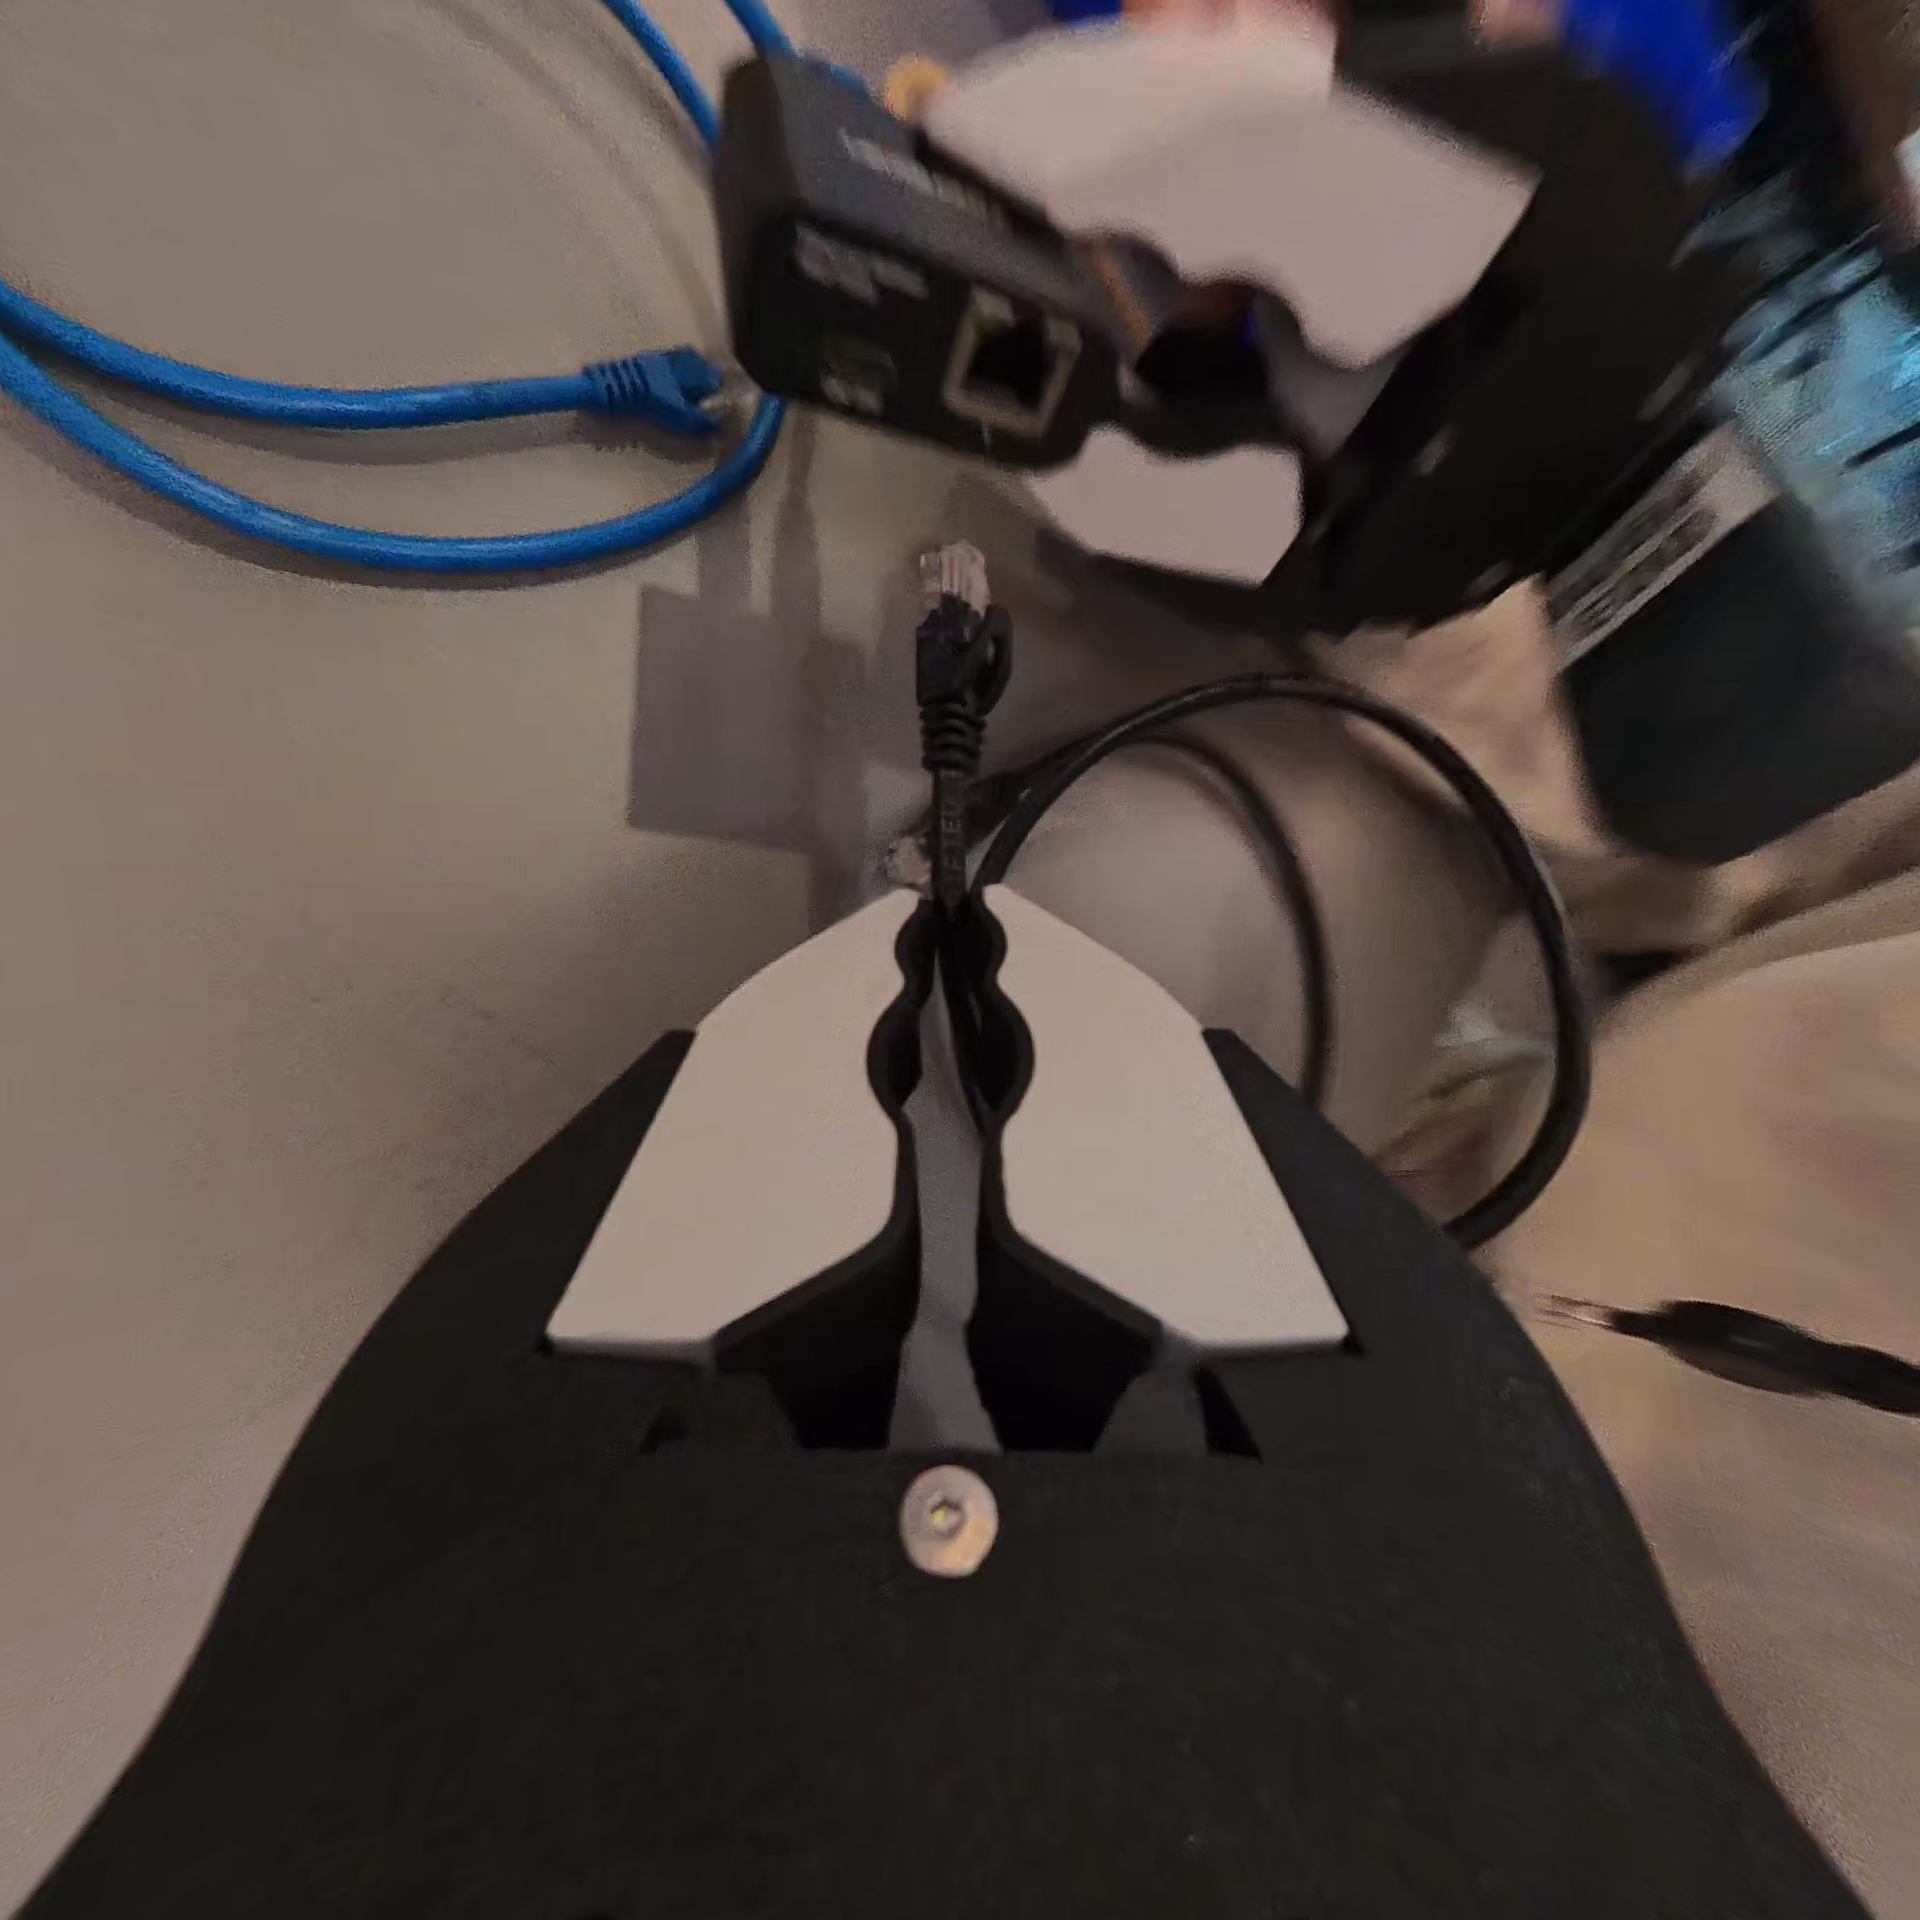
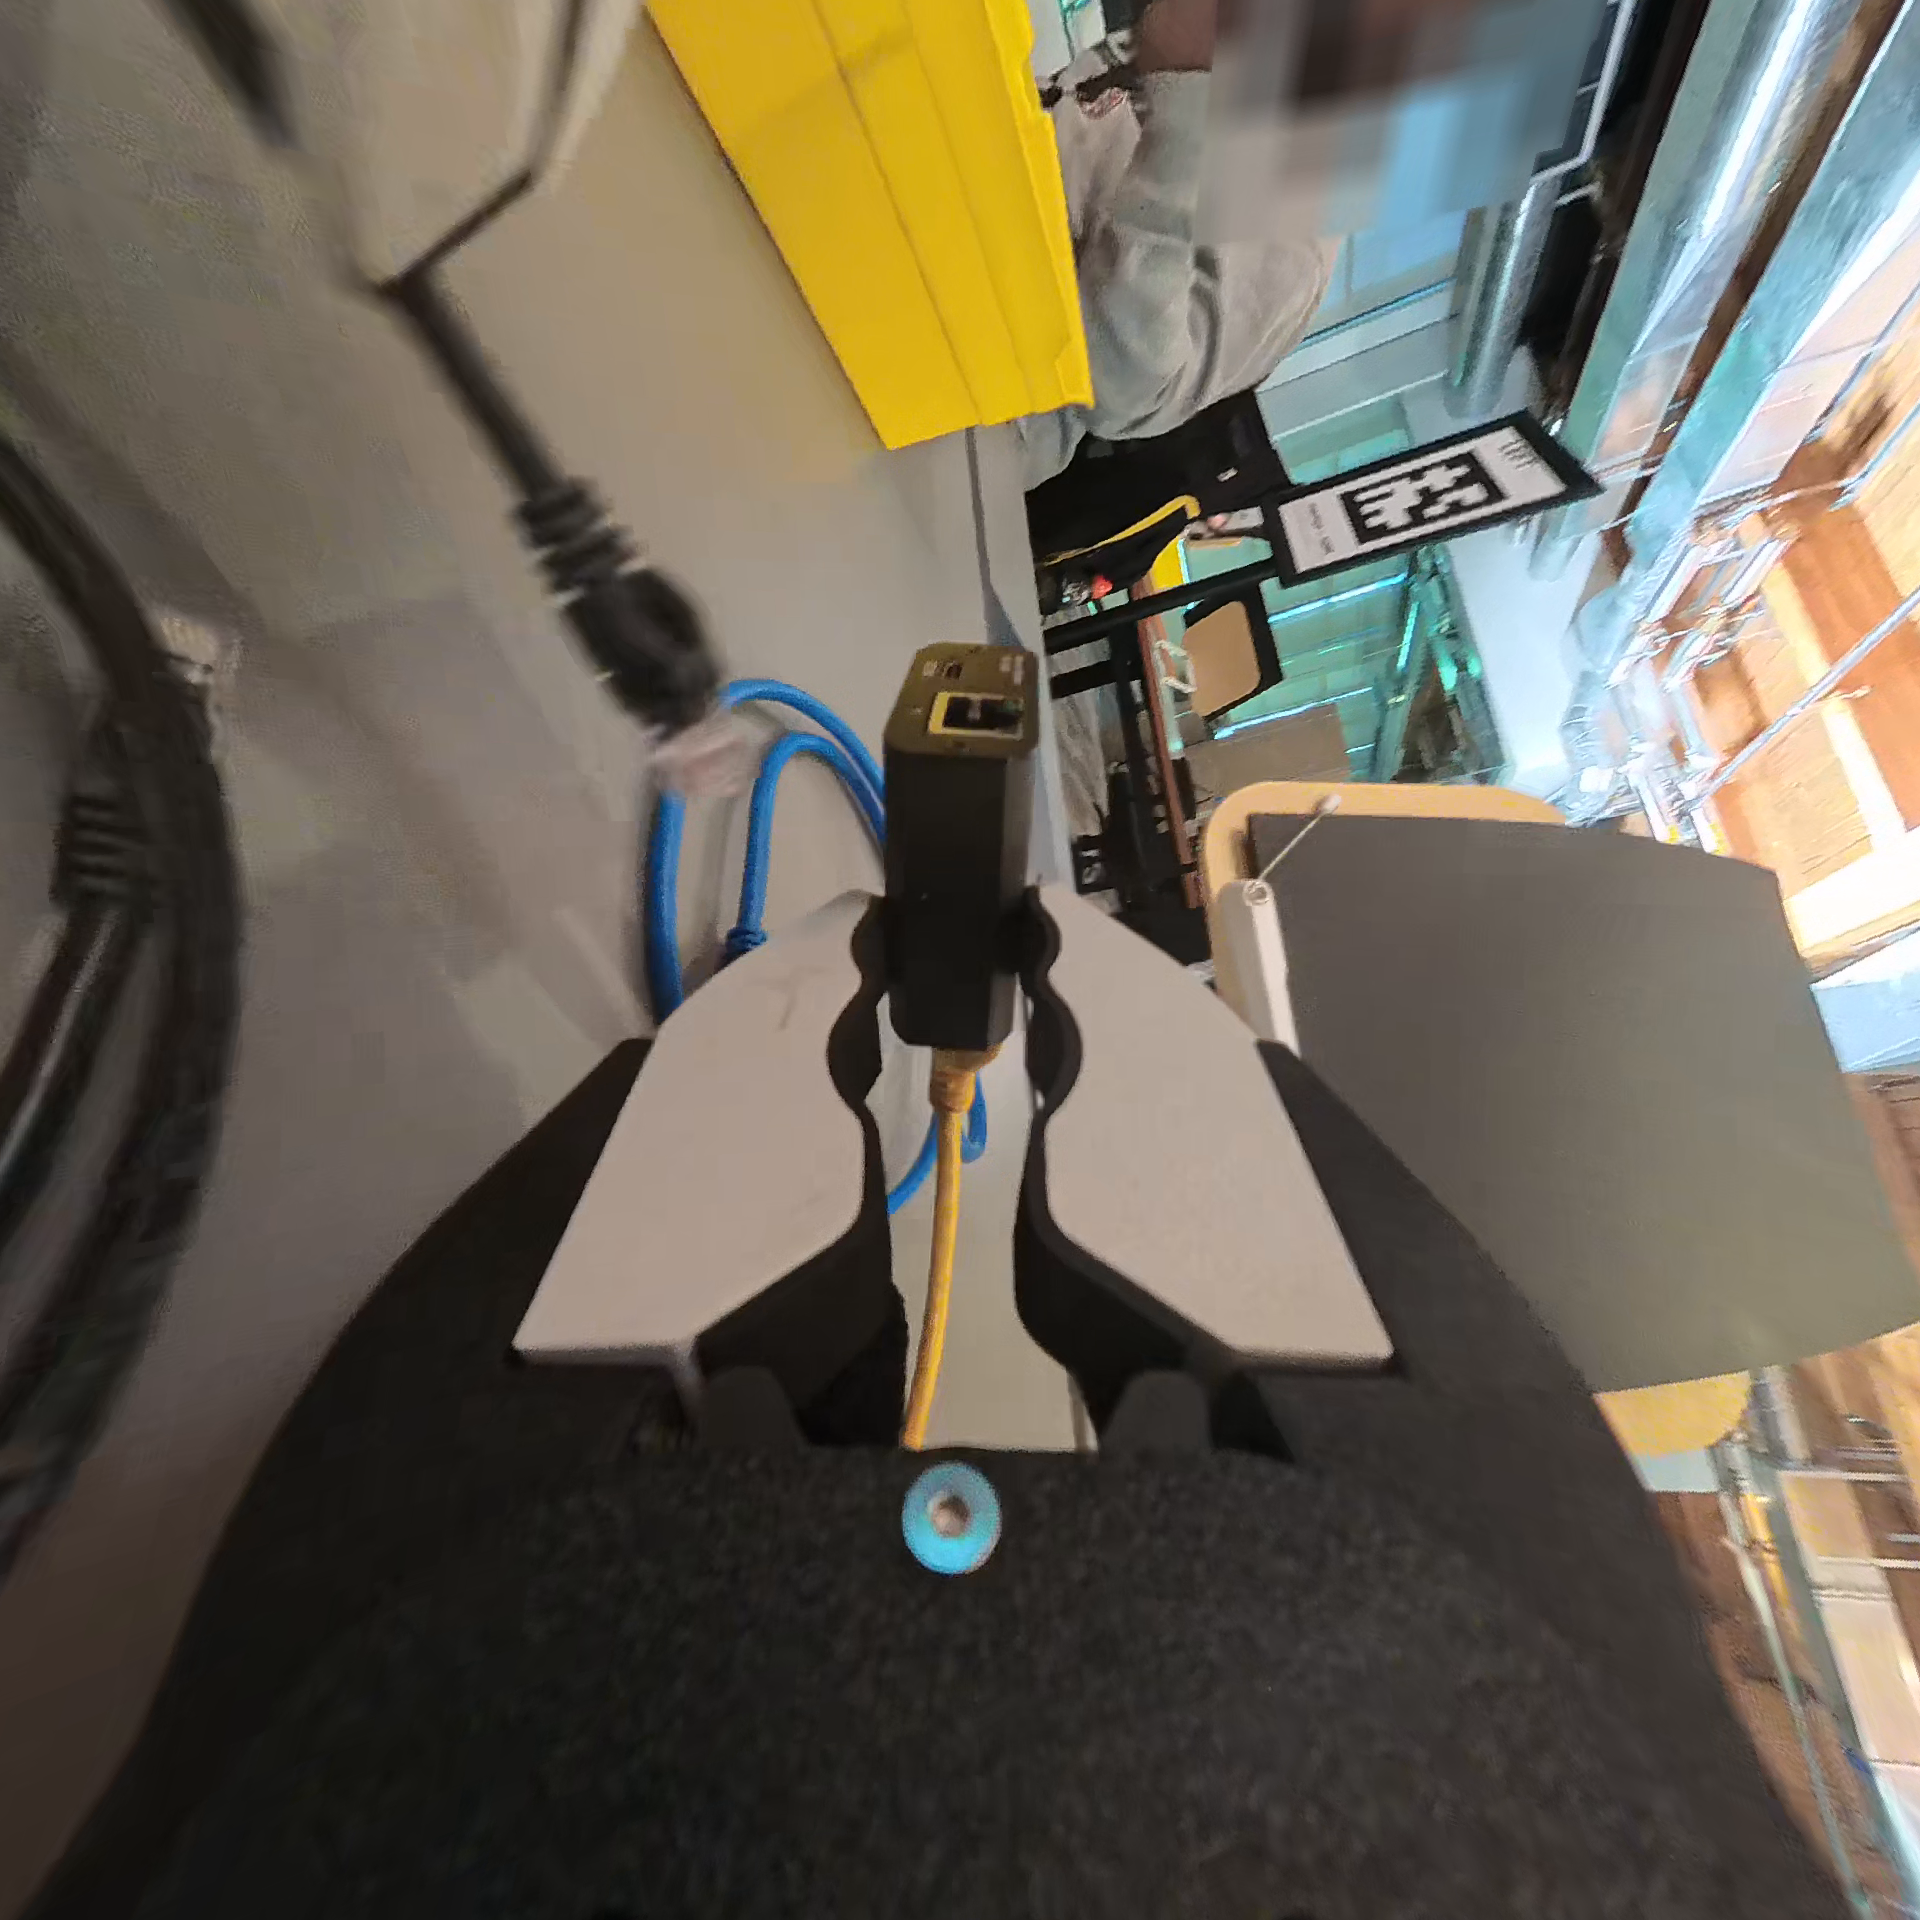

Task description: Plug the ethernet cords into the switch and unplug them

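Each tool holds one half of the connection, plug and port apart.

The left tool (image 1: 951,914) pinches the black ethernet cord (image 1: 954,665), plug at frame centre; the right tool (image 2: 956,935) grips the black switch (image 2: 961,831), its open port showing at upper centre, a blue cord (image 1: 312,400) lying on the worktop (image 1: 260,935).

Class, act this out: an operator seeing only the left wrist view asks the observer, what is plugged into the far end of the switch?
Observer: A yellow ethernet cord is plugged in there.
Operator: How is the switch held?
Observer: The right hand-held gripper clamps its sides, near that cord end.
Operator: What lies beyond my frame?
Observer: A yellow bin on the table.
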